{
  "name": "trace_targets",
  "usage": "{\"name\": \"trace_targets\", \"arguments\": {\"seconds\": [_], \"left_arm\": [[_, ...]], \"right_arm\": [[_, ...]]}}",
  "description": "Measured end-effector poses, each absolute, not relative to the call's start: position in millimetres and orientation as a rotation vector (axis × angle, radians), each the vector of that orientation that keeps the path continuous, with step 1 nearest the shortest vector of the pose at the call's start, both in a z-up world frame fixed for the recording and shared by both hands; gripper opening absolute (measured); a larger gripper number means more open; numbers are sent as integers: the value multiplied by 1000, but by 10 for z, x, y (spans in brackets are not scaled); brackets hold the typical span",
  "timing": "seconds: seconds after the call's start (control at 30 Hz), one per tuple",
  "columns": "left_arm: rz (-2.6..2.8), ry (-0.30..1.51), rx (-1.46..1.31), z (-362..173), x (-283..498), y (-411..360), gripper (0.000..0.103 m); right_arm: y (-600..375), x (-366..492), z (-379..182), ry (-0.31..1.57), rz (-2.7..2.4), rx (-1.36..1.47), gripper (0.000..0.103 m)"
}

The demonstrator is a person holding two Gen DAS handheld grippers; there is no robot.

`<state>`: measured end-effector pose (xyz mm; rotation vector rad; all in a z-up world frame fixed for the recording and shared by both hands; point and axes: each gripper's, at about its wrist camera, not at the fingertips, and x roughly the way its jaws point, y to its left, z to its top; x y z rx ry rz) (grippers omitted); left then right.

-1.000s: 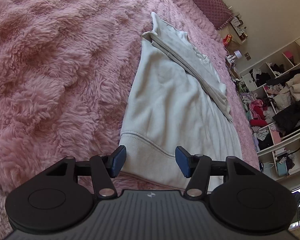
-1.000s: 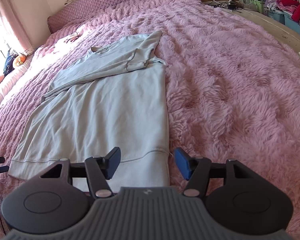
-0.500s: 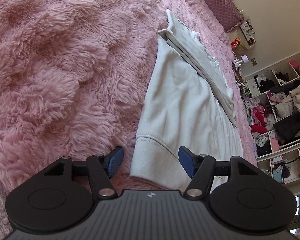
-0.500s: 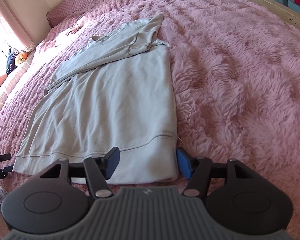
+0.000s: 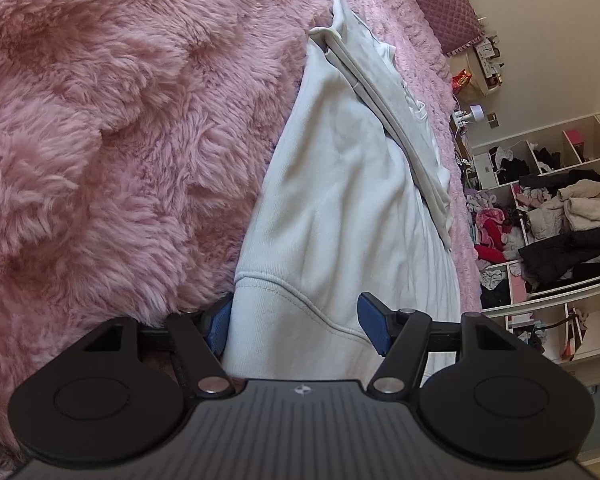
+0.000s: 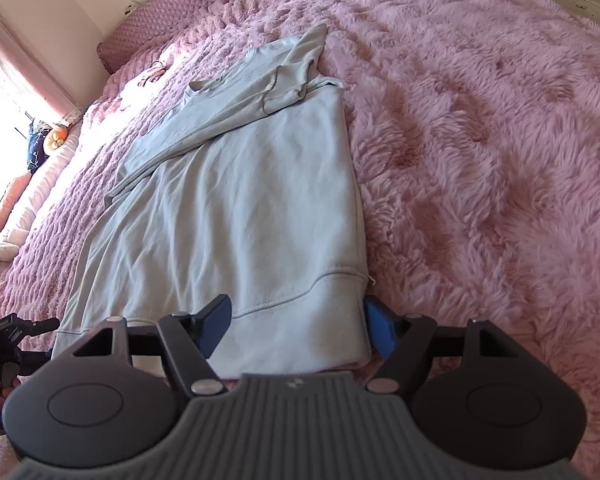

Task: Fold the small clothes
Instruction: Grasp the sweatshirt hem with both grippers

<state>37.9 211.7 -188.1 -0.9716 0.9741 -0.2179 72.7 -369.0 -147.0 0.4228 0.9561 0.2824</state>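
Both grippers moved in, straddling sweatshirt (image 5: pixel 340 208) hem corners, spread

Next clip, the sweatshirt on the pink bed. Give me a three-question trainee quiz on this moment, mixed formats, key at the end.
1. True or false: the left gripper has already closed on the sweatshirt.
2. Which part of the garment sits between the fingers of the right gripper: A) collar B) hem corner C) cuff?
3. Fill in: the folded sleeve lies ___ the sweatshirt's chest.

Key: 1 false, both grippers are open, each straddling a hem corner. 2 B. 3 across.
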Motion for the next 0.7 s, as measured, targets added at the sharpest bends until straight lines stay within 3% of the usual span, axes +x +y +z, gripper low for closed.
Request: {"name": "trace_targets", "arguments": {"seconds": [0.13, 0.23, 0.3, 0.33, 0.43, 0.7], "left_arm": [[-251, 953, -979, -1883, 357, 2104, 72], [-234, 957, -923, -1851, 351, 2048, 58], [-217, 958, -893, -1842, 332, 2006, 51], [-214, 957, -887, -1840, 327, 1998, 42], [-209, 952, -870, -1811, 311, 1962, 29], [-257, 909, -826, -1565, 335, 1841, 22]], "right_arm": [[-3661, 728, -1464, 950, 286, 412, 62], [-3688, 729, -1476, 954, 260, 410, 43], [-3735, 729, -1489, 962, 247, 420, 23], [-3758, 720, -1490, 961, 235, 426, 18], [-3804, 694, -1469, 964, 215, 458, 13], [-3622, 696, -1257, 926, 270, 398, 4]]}}
